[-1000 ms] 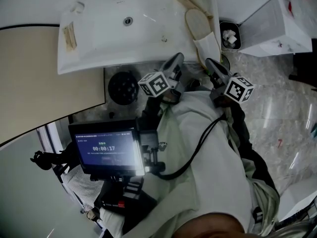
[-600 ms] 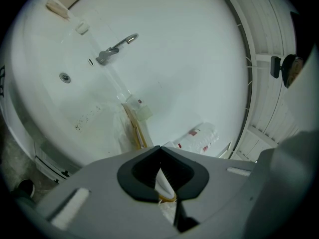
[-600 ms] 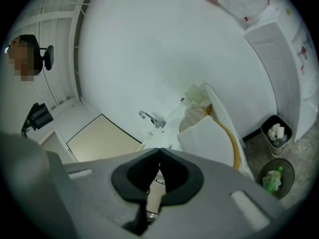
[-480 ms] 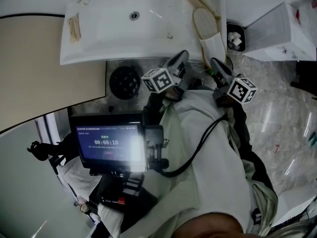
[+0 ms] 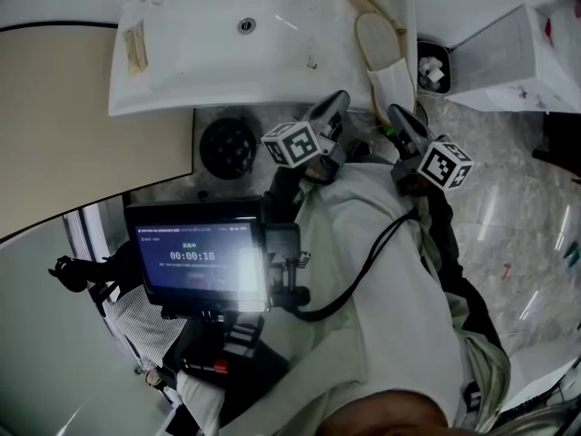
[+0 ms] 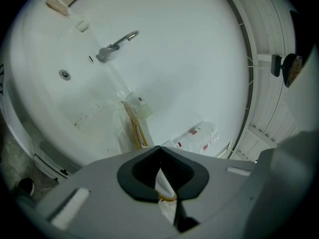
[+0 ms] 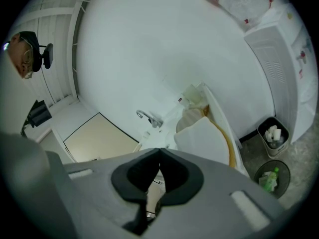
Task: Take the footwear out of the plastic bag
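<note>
Two tools shut and empty: left tool (image 5: 337,100), right tool (image 5: 394,113), jaws pressed together, same spots before sink (image 5: 182,71) as second ago. Pair of slippers (image 5: 379,51) in plastic bag (image 6: 135,105) on sink's right rim, unmoved

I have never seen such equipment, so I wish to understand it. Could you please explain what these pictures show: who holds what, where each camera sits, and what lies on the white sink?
There is no robot: a person stands at a sink and holds a two-jaw tool in each hand. The head view comes from a camera on the person's head, looking down on the left gripper and the right gripper, each with a marker cube. The two gripper views come from cameras riding on the tools. Both pairs of jaws are closed and seem to hold nothing. A pair of slippers lies on the sink's right edge. The screen shows a timer.
</note>
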### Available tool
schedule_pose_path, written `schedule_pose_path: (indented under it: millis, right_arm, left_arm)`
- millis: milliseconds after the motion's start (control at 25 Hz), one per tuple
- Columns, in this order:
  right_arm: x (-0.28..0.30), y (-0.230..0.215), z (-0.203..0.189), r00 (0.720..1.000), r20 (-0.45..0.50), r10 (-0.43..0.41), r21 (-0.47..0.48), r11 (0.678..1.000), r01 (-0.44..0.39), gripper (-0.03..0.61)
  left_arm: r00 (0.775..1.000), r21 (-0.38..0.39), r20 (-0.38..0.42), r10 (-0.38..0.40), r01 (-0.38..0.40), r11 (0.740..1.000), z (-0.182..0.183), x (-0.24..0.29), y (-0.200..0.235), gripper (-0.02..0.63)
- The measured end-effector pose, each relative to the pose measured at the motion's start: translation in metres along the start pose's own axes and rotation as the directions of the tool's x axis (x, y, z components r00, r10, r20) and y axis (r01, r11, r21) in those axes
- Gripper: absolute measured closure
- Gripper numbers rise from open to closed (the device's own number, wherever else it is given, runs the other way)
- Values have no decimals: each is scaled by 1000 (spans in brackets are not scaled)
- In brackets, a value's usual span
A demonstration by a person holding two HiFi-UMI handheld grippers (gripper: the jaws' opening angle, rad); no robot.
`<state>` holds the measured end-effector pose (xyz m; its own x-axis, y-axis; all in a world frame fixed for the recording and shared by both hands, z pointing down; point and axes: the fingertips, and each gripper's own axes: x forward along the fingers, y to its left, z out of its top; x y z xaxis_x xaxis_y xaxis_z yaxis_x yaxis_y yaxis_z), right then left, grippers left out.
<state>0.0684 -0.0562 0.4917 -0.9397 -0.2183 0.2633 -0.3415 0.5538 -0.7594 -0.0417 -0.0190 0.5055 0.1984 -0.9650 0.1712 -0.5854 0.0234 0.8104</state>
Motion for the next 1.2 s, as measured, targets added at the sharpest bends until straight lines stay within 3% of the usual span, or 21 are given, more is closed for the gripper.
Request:
schedule_pose_path:
  millis: [1200]
  right_arm:
    - [-5,-2,-1,1000,3,-25,1,1000,25,577]
  left_arm:
    - [1000,-11,-10,-11,11,1000,-4,1,-2,606]
